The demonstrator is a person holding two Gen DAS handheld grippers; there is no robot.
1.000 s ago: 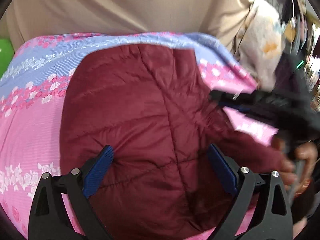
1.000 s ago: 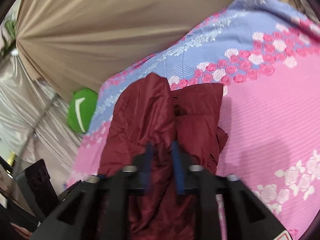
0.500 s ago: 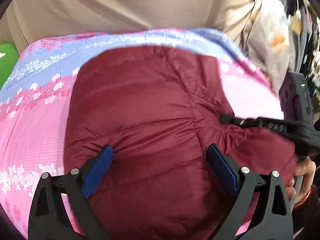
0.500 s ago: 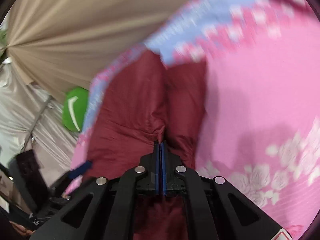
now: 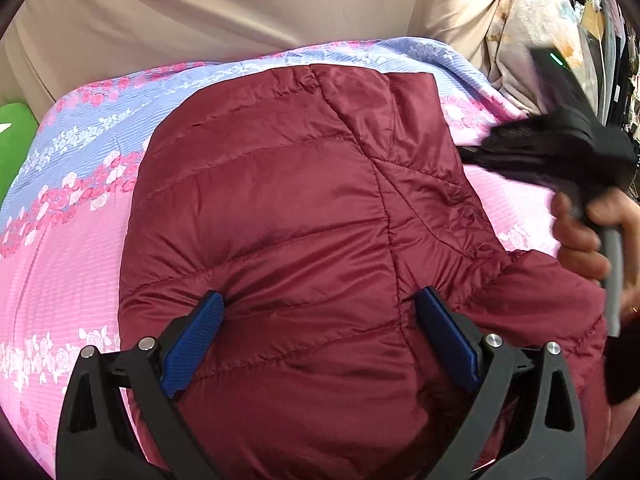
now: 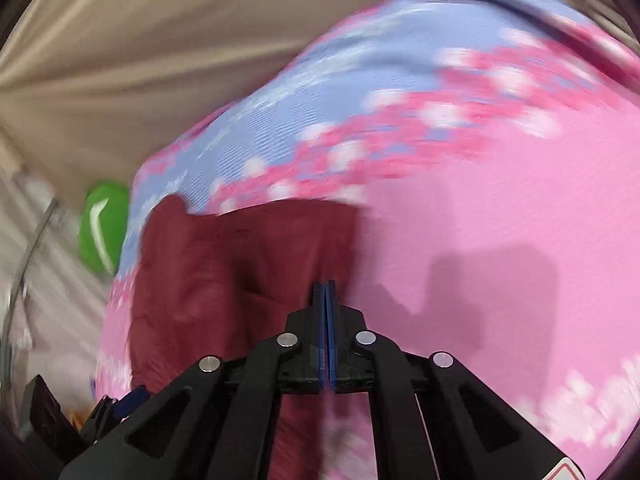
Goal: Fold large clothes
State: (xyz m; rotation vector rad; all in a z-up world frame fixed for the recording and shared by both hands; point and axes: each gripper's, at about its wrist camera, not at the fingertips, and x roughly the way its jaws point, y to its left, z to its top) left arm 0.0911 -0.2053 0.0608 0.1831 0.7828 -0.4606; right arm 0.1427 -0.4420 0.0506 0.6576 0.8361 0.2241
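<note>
Jacket [image 5: 288, 208], dark red and quilted, lies bunched on a pink-and-blue flowered sheet [image 5: 60, 248]. Left gripper [image 5: 320, 312] jaws spread wide, pads pressed into the puffy fabric. Right gripper [image 6: 325, 292] jaws pressed together at the jacket's edge; whether fabric is pinched is blurred. Beige curtain [image 5: 200, 12] behind; green object [image 6: 104, 228] beside the sheet.

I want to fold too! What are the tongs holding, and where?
Right tongs seem to pinch the maroon puffer jacket at its side edge; left tongs stand open over it.
</note>
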